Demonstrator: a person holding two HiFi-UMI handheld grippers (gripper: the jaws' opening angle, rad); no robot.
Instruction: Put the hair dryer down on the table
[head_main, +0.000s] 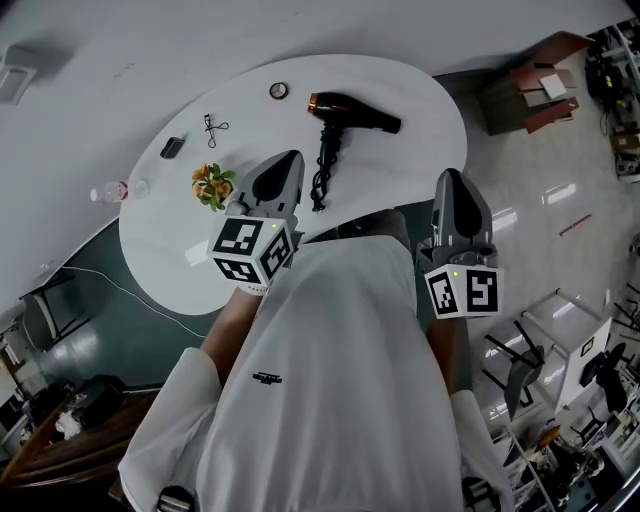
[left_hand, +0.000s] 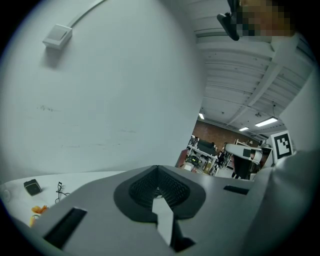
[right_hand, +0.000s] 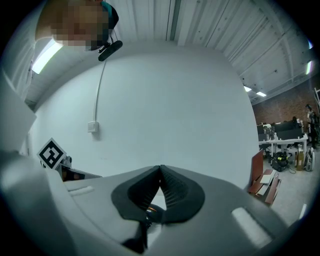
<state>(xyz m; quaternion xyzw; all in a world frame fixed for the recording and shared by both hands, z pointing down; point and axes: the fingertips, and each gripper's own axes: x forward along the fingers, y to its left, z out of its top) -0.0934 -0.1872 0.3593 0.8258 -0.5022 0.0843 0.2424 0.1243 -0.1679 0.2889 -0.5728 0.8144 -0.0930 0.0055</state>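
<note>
Meeting along their full length, the jaws of the left tongs (left_hand: 158, 169) are shut and hold nothing; the jaws of the right tongs (right_hand: 160, 168) are likewise pressed together at the tips with nothing between them. In the head view both tongs are held in front of the person's white shirt (head_main: 340, 370), over the near edge of the white oval worktop (head_main: 420, 90); neither touches anything on it.

The hair dryer (head_main: 355, 112) lies on its side on the worktop toward the far edge, black with an orange ring at its rear end; its coiled black cord (head_main: 324, 165) trails toward the person.

Left of the cord lies a bunch of orange flowers (head_main: 212, 185); whether a pot holds them cannot be told. A clear plastic bottle (head_main: 118, 190) lies at the worktop's left edge; its contents cannot be made out. A small dark item (head_main: 172, 147), a thin metal tool (head_main: 213, 128) and a small round item (head_main: 278, 90) lie farther back.
</note>
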